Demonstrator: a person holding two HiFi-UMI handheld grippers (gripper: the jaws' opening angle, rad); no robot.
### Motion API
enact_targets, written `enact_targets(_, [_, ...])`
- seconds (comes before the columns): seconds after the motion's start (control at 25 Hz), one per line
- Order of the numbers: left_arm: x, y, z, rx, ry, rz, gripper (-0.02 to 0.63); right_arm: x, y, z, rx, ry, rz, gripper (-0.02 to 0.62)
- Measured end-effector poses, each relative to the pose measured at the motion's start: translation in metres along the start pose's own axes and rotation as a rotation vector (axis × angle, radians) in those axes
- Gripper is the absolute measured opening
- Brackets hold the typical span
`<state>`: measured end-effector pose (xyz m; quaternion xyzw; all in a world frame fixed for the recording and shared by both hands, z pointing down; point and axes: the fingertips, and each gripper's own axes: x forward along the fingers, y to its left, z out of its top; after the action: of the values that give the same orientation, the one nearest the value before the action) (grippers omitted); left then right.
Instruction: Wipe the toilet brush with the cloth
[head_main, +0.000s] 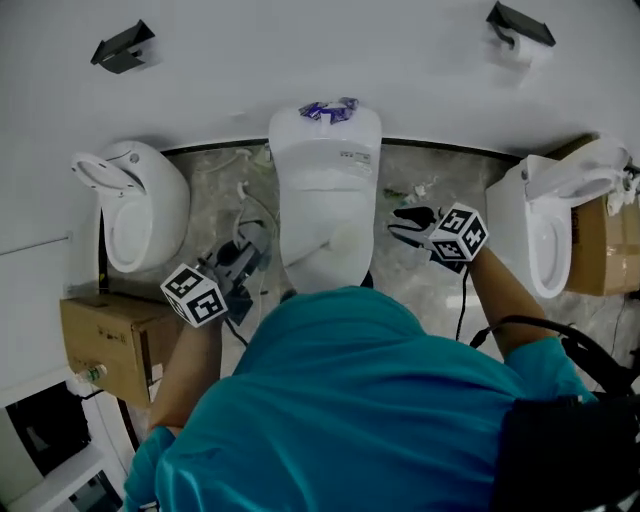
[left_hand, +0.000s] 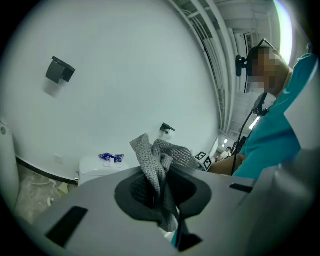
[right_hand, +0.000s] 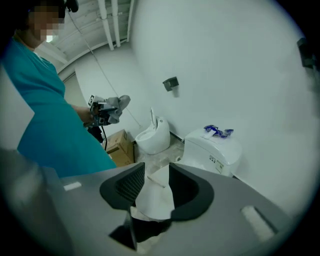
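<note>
My left gripper (head_main: 243, 258) (left_hand: 157, 187) is shut on a grey mesh cloth (left_hand: 161, 156) that bunches up out of its jaws. It hangs at the left side of the middle white toilet (head_main: 322, 215). My right gripper (head_main: 404, 226) (right_hand: 156, 172) is open at that toilet's right side, nothing between its fingers; only the white toilet lid (right_hand: 155, 197) shows through the gap. In the right gripper view the left gripper (right_hand: 111, 110) and its cloth show beyond the teal shirt. I see no toilet brush in any view.
A blue wrapper (head_main: 330, 110) lies on the middle toilet's tank. More toilets stand at the left (head_main: 140, 205) and right (head_main: 545, 225). Cardboard boxes sit at the left (head_main: 105, 340) and right (head_main: 600, 245). Black holders (head_main: 122, 47) hang on the wall. Cables lie on the marble floor (head_main: 215, 195).
</note>
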<state>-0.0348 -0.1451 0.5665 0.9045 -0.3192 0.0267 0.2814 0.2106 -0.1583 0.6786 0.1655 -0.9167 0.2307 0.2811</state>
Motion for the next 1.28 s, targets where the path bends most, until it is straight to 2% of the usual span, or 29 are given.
enact_targets(0.24, [0.018,0.031,-0.032,-0.028,0.11,0.006,0.037,0.054,-0.02,-0.02,-0.095,0.14,0.071,0.164])
enact_targets(0.52, [0.026,0.072,-0.088,-0.029,0.26,-0.048,0.037,0.133,-0.034,-0.077,-0.162,0.342,0.153,0.202])
enact_targets(0.72, [0.025,0.095,-0.122,-0.071,0.291,-0.051,0.035,0.187,-0.057,-0.122,-0.148,0.466,0.203,0.248])
enact_targets(0.96, [0.028,0.118,-0.163,-0.122,0.319,-0.046,0.037,0.238,-0.092,-0.186,-0.204,0.626,0.254,0.299])
enact_targets(1.08, [0.029,0.122,-0.187,-0.168,0.326,-0.052,0.037,0.261,-0.105,-0.213,-0.218,0.659,0.268,0.319])
enact_targets(1.28, [0.026,0.125,-0.217,-0.187,0.371,-0.068,0.037,0.295,-0.103,-0.243,-0.226,0.691,0.309,0.334])
